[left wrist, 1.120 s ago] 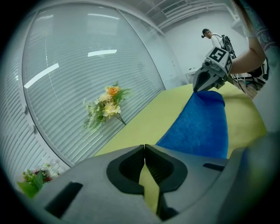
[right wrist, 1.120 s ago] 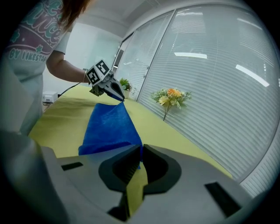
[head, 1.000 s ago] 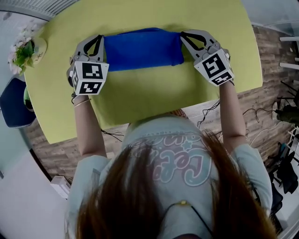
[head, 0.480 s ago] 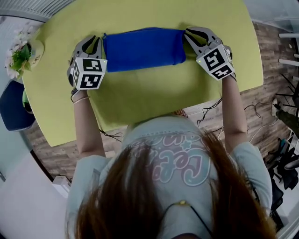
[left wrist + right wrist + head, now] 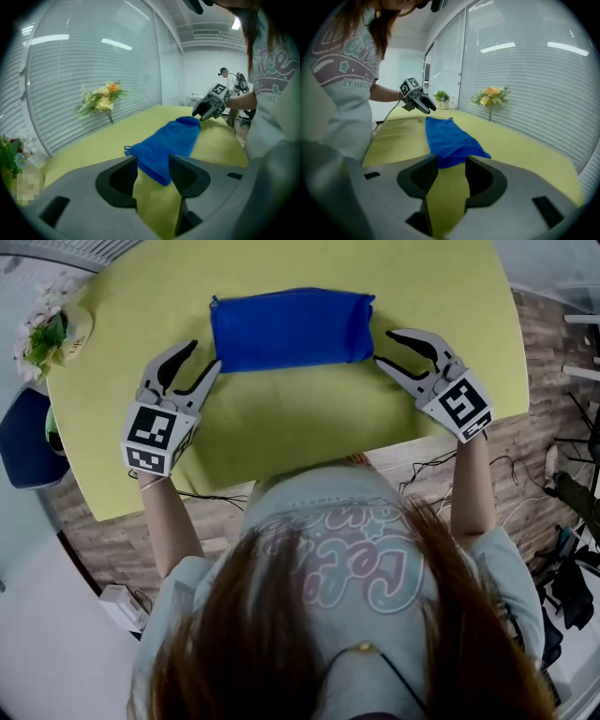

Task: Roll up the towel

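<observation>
— So, where's the towel (image 5: 291,329)?

— Lying across the far half of the bench (image 5: 281,442), a long blue bundle with its length running left to right. Whether it is rolled tight or only folded over, I cannot tell. A small loop (image 5: 214,302) sticks out at its far left corner.

— And the left tool (image 5: 204,355)?

— Just off the towel's left end, on the near side, pointing at it on a slant. Its jaws have just been opening and now stand apart. Only bare bench shows between them, and the towel's end lies beyond the tips. It holds nothing.

— The right tool (image 5: 385,347)?

— Much the same at the other end. Its jaws have just been opening too, and they are apart now with nothing gripped. Its nearer tip sits just beside the towel's near right corner; touching or not, I cannot tell.

— So the towel is free?

— Yes, it rests on the bench by itself, between the two tools.

— What else is about?

— Flowers (image 5: 101,101) stand beyond the bench's far edge, before the blinds (image 5: 84,70). A potted plant (image 5: 47,338) sits by the bench's left corner, with a dark blue chair (image 5: 26,442) just below it in the head view. Wood-patterned floor (image 5: 534,381) shows past the right edge.
</observation>
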The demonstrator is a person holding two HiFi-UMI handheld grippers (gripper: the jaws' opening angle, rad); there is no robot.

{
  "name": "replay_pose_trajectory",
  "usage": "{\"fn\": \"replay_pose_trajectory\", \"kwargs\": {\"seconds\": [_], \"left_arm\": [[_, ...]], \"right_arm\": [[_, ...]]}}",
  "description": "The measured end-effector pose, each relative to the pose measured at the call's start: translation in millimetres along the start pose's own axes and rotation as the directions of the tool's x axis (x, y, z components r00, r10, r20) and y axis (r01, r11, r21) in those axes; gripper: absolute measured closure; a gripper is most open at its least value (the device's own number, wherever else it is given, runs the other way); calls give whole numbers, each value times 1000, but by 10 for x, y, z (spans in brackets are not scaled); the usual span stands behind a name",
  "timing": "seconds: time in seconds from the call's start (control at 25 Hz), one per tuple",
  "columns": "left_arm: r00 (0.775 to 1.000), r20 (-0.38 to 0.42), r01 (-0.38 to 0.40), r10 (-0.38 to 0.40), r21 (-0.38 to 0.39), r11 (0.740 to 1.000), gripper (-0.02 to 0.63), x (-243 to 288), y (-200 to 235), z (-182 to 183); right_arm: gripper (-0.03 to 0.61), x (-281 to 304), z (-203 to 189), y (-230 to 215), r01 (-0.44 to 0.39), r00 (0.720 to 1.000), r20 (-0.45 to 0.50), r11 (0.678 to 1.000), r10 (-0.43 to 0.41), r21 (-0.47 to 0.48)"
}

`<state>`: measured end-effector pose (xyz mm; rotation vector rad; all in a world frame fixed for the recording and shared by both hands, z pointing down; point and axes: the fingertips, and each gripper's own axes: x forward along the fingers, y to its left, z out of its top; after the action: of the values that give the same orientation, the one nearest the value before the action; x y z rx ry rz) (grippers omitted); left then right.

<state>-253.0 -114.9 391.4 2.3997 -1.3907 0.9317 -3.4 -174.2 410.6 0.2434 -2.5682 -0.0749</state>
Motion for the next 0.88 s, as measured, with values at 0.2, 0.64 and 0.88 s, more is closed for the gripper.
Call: {"fn": "replay_pose_trajectory", "kwargs": {"seconds": [0.2,0.64,0.88], "left_arm": [[983,-181,4,13,94,996,434,171,-340,-339],[972,-155,-162,175,90,983,589,136,-316,-368],[982,-124,-133,143,82,988,591,-39,-528,-345]], "right_arm": [[408,185,-161,244,-70,993,-93,998,70,12],[568,112,-137,193,-18,996,-91,985,2,-171],[571,-274,-257,100,-35,984,-174,931,-30,-363]]}}
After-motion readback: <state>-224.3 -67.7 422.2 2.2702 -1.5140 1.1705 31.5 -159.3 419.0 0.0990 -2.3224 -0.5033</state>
